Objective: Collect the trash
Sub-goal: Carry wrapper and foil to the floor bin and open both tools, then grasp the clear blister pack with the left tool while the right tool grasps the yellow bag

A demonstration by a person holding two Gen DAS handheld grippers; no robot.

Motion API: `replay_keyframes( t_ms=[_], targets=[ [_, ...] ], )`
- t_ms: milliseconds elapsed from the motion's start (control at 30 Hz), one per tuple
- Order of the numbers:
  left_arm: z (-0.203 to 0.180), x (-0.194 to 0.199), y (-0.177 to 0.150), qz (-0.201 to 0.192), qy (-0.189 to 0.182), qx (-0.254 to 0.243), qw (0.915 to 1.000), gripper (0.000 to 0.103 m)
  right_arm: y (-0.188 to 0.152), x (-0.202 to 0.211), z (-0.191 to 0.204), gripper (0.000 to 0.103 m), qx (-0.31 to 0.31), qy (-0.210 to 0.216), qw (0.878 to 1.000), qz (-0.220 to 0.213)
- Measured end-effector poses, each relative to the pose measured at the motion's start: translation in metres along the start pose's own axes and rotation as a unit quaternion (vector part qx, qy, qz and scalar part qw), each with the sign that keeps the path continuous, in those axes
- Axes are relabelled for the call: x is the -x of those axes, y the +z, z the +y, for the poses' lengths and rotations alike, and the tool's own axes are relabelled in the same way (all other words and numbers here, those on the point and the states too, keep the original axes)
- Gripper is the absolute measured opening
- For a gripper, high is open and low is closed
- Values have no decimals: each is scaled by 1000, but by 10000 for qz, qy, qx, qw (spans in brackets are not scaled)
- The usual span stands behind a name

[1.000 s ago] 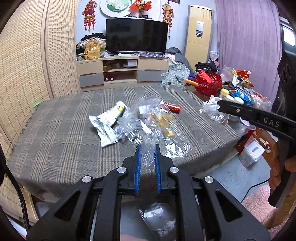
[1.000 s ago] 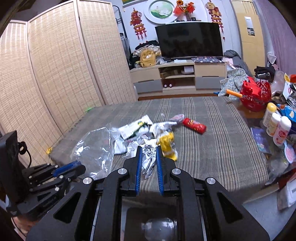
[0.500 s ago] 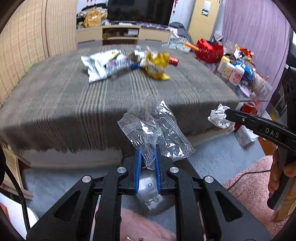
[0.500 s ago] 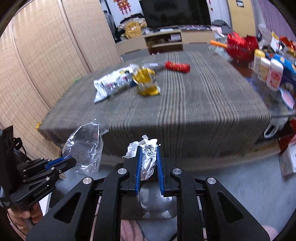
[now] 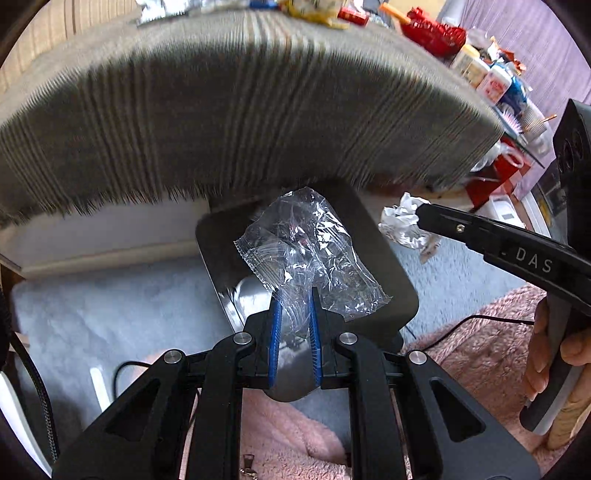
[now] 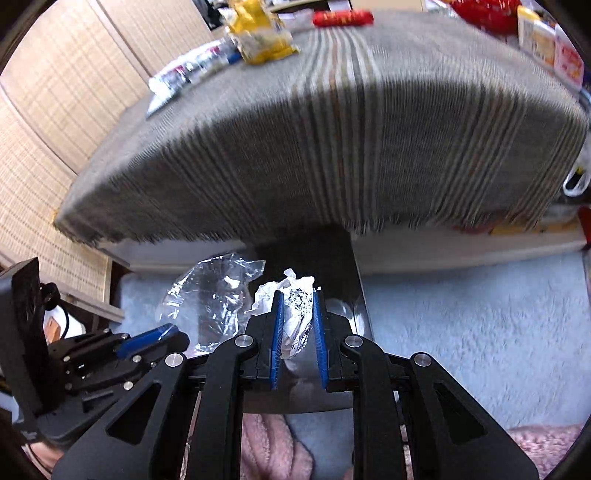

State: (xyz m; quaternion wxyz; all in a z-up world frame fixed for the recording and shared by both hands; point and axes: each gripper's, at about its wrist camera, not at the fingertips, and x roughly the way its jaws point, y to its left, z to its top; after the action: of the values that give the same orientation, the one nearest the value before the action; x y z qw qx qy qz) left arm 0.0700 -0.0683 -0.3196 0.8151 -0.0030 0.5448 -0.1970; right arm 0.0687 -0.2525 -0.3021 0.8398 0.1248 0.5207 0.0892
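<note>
Above a black trash bin [image 5: 376,258], the left hand-held gripper [image 5: 294,314] pinches a clear plastic wrapper [image 5: 306,247] and the right hand-held gripper [image 6: 297,325] clamps crumpled foil [image 6: 295,306]; the featherlight wrapper could drift past the rim.

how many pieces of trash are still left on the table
3 that I can make out: a silver wrapper at left, a yellow snack bag beside it, and a red packet further right. The view is blurred, so smaller scraps may be hidden.

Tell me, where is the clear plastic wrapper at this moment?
The clear plastic wrapper is pinched in the left gripper, above the dark bin on the floor, in front of the table.
</note>
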Motion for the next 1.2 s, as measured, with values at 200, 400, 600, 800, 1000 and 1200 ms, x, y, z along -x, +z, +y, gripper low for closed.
replay_keyframes(
  t_ms=[200, 400, 600, 800, 1000, 1200],
  targets=[
    [-1, -17, -2, 276, -121, 52, 9995, 15, -6, -17, 0, 20, -67, -47, 9998, 203],
    [0, -17, -3, 296, -114, 68, 9995, 26, 0, -12, -3, 48, -160, -63, 9998, 131],
    [4, -5, 2, 168, -10, 86, 9998, 57, 6, -5, -4, 65, -208, -92, 9997, 46],
    [15, 28, 18, -237, 219, 147, 9994, 94, 30, 33, 4, 100, 56, -564, 9964, -624],
    [28, 57, 42, -569, 329, 286, 9974, 95, 65, 63, 16, 100, 188, -593, 9917, -1124],
    [42, 82, 80, -928, 605, 296, 9934, 95, 105, 69, 26, 100, 245, -659, 9875, -1411]
  ],
)
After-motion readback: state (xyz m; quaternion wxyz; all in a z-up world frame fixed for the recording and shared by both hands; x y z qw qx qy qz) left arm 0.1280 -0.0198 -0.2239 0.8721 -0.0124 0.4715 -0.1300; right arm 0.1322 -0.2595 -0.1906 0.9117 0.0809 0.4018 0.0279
